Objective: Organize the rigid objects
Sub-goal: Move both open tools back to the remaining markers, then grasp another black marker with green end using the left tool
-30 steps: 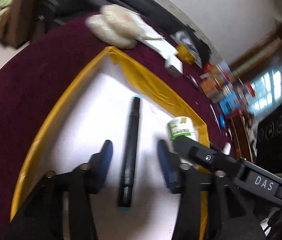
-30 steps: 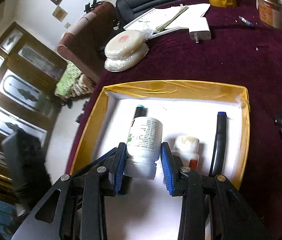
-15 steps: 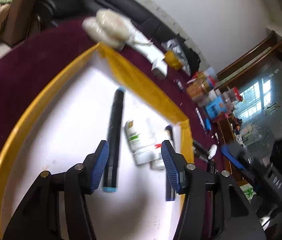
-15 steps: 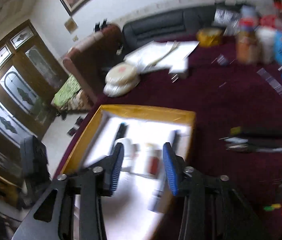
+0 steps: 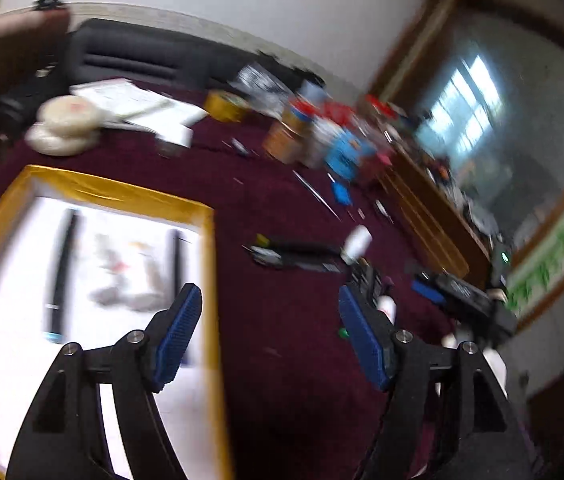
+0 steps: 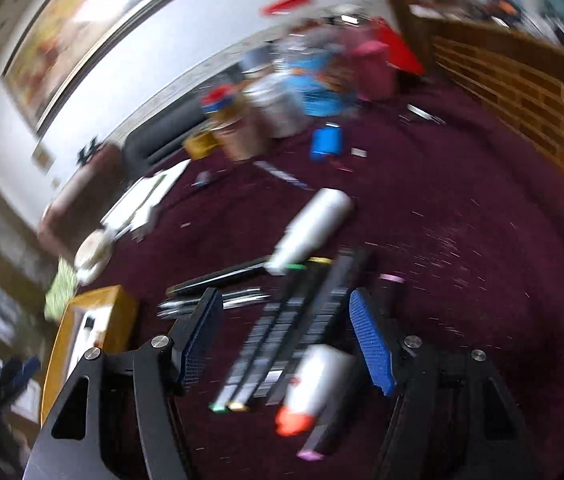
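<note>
The yellow-rimmed white box (image 5: 208,264) lies at the left in the left wrist view, holding two black markers (image 5: 60,268) and blurred small bottles (image 5: 122,276). My left gripper (image 5: 270,332) is open and empty above the box's right rim. My right gripper (image 6: 285,344) is open and empty over a row of black markers (image 6: 293,328) and a white bottle with an orange cap (image 6: 313,384) on the maroon cloth. A second white bottle (image 6: 313,228) lies beyond them. The box also shows at the left of the right wrist view (image 6: 62,344).
Jars, a blue pack and a tape roll (image 5: 226,106) crowd the far side of the table. Papers and round white packs (image 5: 64,124) lie at the back left. A wooden cabinet (image 6: 521,92) stands to the right. Both views are blurred.
My right gripper let go of the white bottle in the box and swung right to the loose markers. My left gripper also swung right, from over the box to its right rim.
</note>
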`<state>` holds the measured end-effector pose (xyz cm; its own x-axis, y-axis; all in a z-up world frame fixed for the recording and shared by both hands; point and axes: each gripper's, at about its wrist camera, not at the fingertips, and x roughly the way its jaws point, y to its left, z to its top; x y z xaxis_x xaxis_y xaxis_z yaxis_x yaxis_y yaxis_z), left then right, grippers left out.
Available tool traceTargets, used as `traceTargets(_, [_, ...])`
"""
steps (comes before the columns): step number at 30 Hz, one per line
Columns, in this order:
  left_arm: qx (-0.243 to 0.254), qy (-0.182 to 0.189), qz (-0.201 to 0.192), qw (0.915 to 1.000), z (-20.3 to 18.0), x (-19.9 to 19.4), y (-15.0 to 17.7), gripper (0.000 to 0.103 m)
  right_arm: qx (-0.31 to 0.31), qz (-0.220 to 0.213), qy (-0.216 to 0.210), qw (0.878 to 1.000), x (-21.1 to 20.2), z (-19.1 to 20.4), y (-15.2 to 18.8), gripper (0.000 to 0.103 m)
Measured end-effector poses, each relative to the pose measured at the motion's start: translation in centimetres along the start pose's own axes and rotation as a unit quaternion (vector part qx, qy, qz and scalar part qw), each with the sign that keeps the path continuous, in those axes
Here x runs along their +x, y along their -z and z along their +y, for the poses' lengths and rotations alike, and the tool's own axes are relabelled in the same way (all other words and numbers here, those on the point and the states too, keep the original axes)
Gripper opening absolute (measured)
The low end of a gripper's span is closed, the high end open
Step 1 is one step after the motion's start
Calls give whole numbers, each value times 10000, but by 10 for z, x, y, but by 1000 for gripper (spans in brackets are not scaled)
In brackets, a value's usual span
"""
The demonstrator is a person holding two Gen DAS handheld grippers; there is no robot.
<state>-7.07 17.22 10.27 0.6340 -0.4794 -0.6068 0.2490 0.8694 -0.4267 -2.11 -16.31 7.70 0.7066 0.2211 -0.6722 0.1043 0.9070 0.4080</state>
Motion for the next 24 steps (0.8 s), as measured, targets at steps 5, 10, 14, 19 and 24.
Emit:
traceTargets(5, [478,-73,435,9979,-46,41,12,70,506,57,71,9987,18,-49,3,61])
traceTargets(10, [749,-262,857,9932,-72,82,24,70,605,-130,-47,9981,26,-71,6,61])
traceTargets(14, [1008,-382,1045,9887,-93,116,29,70,741,-219,-328,9965,27,-82,8,61])
traceTargets(19, [1077,-433,1181,9862,-107,161,26,70,724,-121,-546,9958,29,-82,11,60])
traceTargets(24, [1035,-403,1251,9859,-108,186,22,53,781,-37,-699,9945,31,-84,13,60])
